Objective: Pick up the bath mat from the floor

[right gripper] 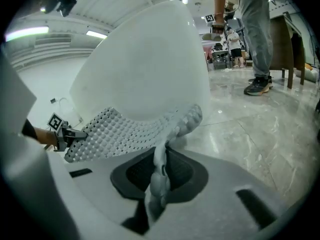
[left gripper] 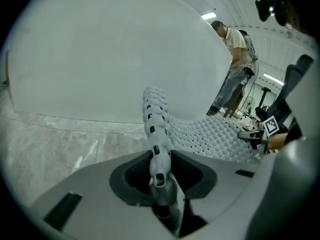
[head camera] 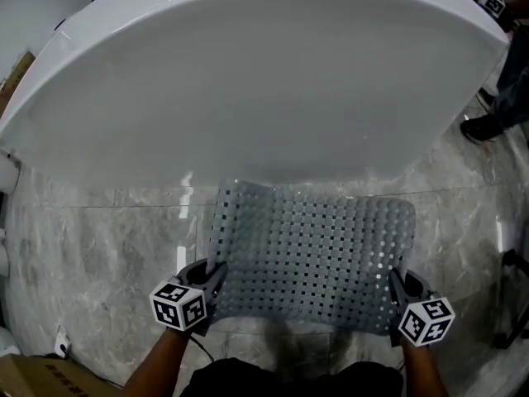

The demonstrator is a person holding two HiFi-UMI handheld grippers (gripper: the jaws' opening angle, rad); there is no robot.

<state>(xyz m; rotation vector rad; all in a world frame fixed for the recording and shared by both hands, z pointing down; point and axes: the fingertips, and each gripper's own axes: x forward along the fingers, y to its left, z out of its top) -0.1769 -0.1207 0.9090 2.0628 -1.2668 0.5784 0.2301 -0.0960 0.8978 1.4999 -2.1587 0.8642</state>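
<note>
The grey perforated bath mat (head camera: 312,253) is stretched between my two grippers in front of the white tub, its near edge raised off the marble floor. My left gripper (head camera: 207,286) is shut on the mat's near left corner; in the left gripper view the knobbly mat edge (left gripper: 156,134) runs straight in between the jaws (left gripper: 159,176). Pinching the near right corner is my right gripper (head camera: 398,292), and the right gripper view has the mat's folded edge (right gripper: 165,144) squeezed between its jaws (right gripper: 160,179). The mat's far edge lies by the tub's base.
A large white bathtub (head camera: 248,73) fills the upper part of the head view. Grey marble floor (head camera: 91,255) spreads around. A person stands beyond the tub (left gripper: 235,69), with dark shoes at the right (head camera: 488,126). A cardboard box (head camera: 41,377) sits at the lower left.
</note>
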